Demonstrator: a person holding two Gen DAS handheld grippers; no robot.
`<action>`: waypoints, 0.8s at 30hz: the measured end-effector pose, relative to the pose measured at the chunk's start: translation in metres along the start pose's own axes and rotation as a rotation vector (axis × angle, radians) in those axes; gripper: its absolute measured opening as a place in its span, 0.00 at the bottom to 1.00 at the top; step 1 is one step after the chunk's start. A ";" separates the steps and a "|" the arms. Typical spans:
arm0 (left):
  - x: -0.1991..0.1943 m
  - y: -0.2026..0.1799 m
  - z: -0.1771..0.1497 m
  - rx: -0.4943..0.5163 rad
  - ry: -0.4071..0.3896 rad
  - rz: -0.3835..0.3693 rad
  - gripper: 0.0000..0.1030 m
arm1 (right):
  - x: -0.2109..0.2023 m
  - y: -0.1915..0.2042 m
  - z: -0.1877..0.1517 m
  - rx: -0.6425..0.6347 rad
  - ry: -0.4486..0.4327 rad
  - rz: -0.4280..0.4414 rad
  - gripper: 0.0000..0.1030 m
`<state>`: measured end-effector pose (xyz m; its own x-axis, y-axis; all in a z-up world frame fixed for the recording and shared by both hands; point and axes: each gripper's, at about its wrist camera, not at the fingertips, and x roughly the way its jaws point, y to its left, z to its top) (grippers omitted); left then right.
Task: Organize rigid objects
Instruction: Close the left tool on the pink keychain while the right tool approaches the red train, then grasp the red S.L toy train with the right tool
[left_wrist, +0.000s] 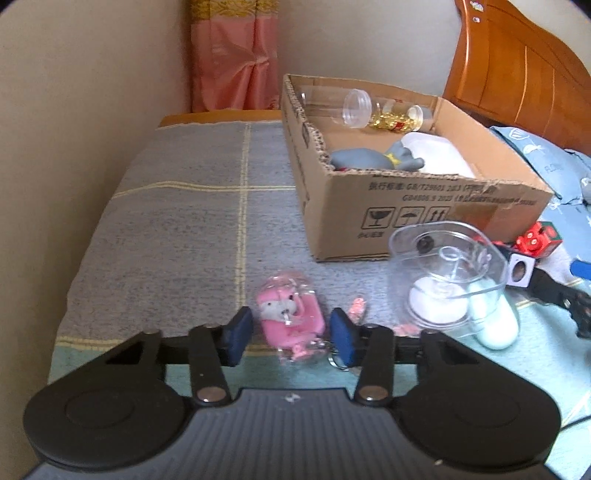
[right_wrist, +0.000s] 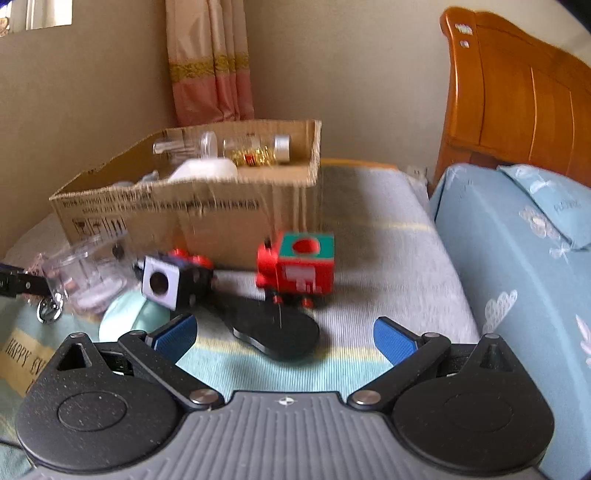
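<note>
Grey checked bedspread covers the left side of the bed, bare up to the wall. Toward the middle, the left gripper hovers low with its blue pads parted, one on either side of a pink toy in a clear capsule that lies on the cover; whether the pads touch it I cannot tell, and they are not closed on it. A metal key ring lies just by the right-hand pad. Behind stands an open cardboard box holding a grey figure, a white dish, a clear jar and a jar of gold pieces. To the right of the capsule, in front of the box, a clear plastic container sits over a white lid and a pale mint oval case.

In the right wrist view the same box stands at the left, and the clear container in front of it. A white-faced black cube lies beside a red toy train, which stands upright on the bedspread just in front of the box's corner. The right gripper is spread wide and holds nothing, the train beyond its pads and a black oval piece between them. Farther right lie a blue pillow and a wooden headboard
</note>
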<state>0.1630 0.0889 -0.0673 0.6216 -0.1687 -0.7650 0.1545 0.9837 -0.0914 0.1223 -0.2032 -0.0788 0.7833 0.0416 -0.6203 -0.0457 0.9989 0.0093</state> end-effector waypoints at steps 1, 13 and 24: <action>0.000 -0.001 0.000 0.000 0.001 -0.002 0.40 | 0.001 0.001 0.003 -0.006 -0.010 -0.008 1.00; 0.004 -0.003 0.003 -0.016 -0.003 0.011 0.40 | 0.028 -0.003 0.026 -0.044 -0.001 -0.038 0.74; -0.004 -0.002 0.008 0.048 0.023 -0.010 0.33 | 0.030 -0.001 0.031 -0.124 0.018 -0.028 0.57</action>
<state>0.1663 0.0875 -0.0591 0.6023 -0.1766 -0.7785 0.1979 0.9778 -0.0687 0.1652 -0.2025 -0.0736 0.7743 0.0120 -0.6327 -0.1012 0.9893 -0.1050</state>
